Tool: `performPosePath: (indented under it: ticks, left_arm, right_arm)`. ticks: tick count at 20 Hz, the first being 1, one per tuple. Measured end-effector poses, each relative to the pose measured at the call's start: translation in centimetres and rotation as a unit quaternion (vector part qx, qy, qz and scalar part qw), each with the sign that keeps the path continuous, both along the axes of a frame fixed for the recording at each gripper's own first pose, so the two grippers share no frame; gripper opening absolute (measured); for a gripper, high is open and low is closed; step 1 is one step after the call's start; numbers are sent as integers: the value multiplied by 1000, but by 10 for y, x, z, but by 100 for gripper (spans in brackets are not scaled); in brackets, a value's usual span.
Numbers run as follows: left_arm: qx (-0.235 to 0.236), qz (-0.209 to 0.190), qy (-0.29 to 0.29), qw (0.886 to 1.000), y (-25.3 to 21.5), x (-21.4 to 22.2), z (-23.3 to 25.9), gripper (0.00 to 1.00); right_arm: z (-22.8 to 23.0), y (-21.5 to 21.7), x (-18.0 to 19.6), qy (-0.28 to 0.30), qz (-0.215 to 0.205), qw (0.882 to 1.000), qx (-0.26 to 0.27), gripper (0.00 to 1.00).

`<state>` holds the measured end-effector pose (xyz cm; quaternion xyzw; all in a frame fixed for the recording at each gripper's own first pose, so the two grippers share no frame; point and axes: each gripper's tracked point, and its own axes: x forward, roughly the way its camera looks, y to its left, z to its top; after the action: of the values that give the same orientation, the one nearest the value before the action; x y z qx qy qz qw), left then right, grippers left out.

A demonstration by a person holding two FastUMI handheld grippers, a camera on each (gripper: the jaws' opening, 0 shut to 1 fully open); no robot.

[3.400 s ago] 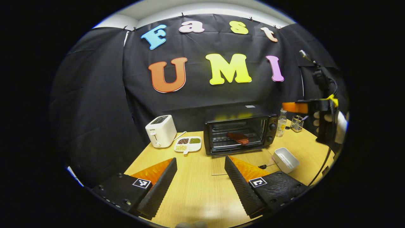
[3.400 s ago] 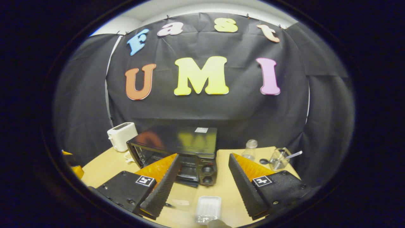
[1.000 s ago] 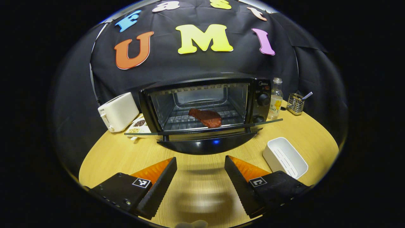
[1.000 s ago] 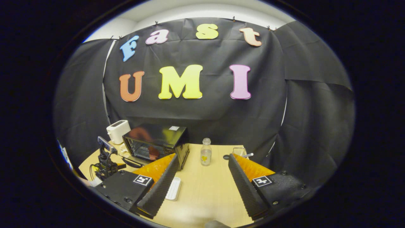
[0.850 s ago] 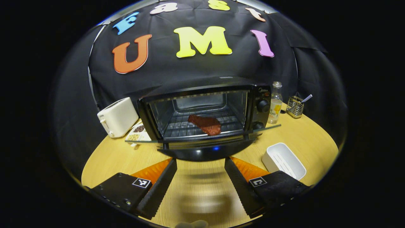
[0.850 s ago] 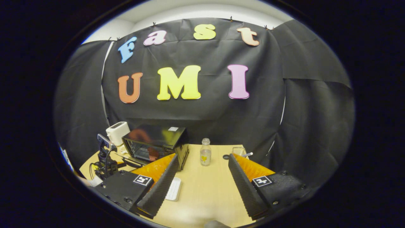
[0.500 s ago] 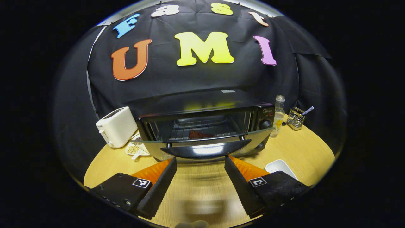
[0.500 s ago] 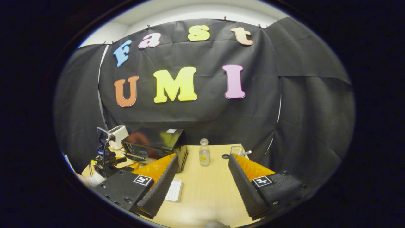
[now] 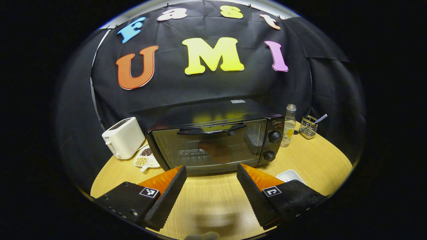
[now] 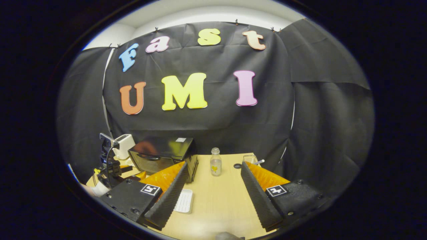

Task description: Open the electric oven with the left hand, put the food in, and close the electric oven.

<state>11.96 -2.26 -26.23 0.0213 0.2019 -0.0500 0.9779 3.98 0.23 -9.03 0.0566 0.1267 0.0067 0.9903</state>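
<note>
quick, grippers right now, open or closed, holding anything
Left gripper: open, holding nothing, in front of the shut oven.
Right gripper: open, holding nothing.

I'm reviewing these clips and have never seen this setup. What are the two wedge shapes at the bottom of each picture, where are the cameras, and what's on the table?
A person holds a two-finger gripper in each hand, with a camera riding on each. The wedges are the fingers: the left gripper and right gripper are both open, holding nothing. On the table stand the electric oven, door shut, with the food dimly visible inside, a white toaster, a dish of beans, a bottle, a wire holder and a white tray.
</note>
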Motion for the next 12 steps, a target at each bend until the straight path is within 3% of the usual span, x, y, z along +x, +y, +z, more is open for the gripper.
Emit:
performPosePath:
  ticks: [7, 12]
  left_arm:
    - [-7, -14, 7, 1000, -8, -33, 27, 97]
    - [-22, -9, -42, 999, -8, -68, 107, 97]
  right_arm:
    - [9, 11, -14, -12, -15, 1000, -10, 100]
    - [34, -1, -37, -39, -23, 999, -13, 100]
